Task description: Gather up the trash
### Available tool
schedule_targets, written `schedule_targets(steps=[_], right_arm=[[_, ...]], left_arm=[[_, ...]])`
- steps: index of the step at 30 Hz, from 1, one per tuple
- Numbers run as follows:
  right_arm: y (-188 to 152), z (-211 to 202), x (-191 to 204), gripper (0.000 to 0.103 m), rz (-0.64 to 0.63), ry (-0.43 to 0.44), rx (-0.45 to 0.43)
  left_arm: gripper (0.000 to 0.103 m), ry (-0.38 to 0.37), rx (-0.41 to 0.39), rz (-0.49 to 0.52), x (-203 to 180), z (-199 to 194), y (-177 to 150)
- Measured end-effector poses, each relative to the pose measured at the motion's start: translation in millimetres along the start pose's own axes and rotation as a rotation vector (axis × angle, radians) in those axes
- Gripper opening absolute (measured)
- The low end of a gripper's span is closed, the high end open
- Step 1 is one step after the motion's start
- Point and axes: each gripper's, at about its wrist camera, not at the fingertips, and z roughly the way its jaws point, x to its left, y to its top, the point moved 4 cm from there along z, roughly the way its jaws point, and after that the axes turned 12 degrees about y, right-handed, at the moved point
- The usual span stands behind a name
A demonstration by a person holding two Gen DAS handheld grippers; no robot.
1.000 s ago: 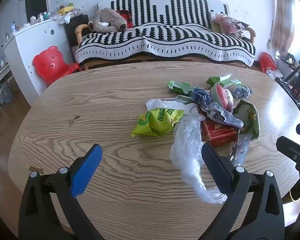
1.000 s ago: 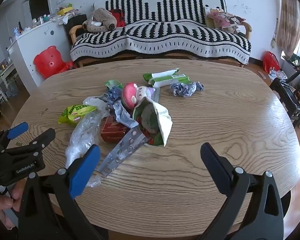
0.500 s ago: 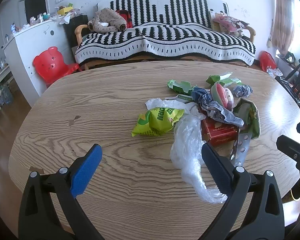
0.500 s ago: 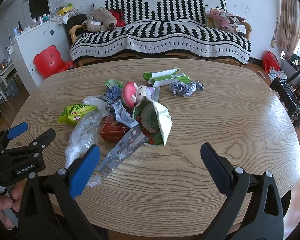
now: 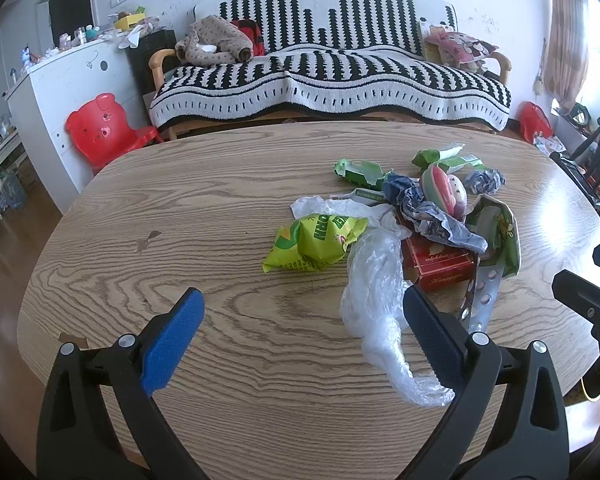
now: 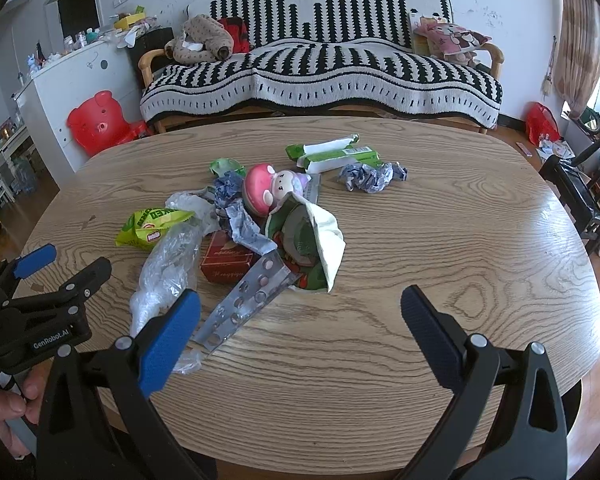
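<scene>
A pile of trash lies on the wooden table (image 5: 180, 208): a green snack bag (image 5: 314, 240), a clear plastic bag (image 5: 378, 300), a red box (image 5: 440, 266), crumpled grey paper (image 5: 432, 216), a blister strip (image 5: 480, 300) and green wrappers (image 6: 332, 154). A pink toy figure (image 6: 272, 192) sits in the pile. My left gripper (image 5: 300, 336) is open and empty, near the plastic bag. My right gripper (image 6: 300, 332) is open and empty, just before the blister strip (image 6: 246, 300). The left gripper also shows in the right wrist view (image 6: 48, 276).
A striped sofa (image 5: 328, 76) stands behind the table. A red child's chair (image 5: 104, 130) and a white cabinet (image 5: 60, 92) are at the left. A dark chair (image 6: 580, 192) stands at the right. A crumpled paper ball (image 6: 372, 176) lies apart from the pile.
</scene>
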Motion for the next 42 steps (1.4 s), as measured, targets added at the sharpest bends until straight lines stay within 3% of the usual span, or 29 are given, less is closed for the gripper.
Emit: schedule_targets(steps=[37, 42], right_arm=[[0.4, 1.4, -2.4, 0.097, -0.002, 0.002, 0.003], [2.5, 4.6, -8.8, 0.097, -0.006, 0.020, 0.006]], left_arm=[[0.097, -0.006, 0.010, 0.001, -1.6, 4.1, -3.1], [0.097, -0.045, 0.035, 0.070, -1.2, 18.1, -2.6]])
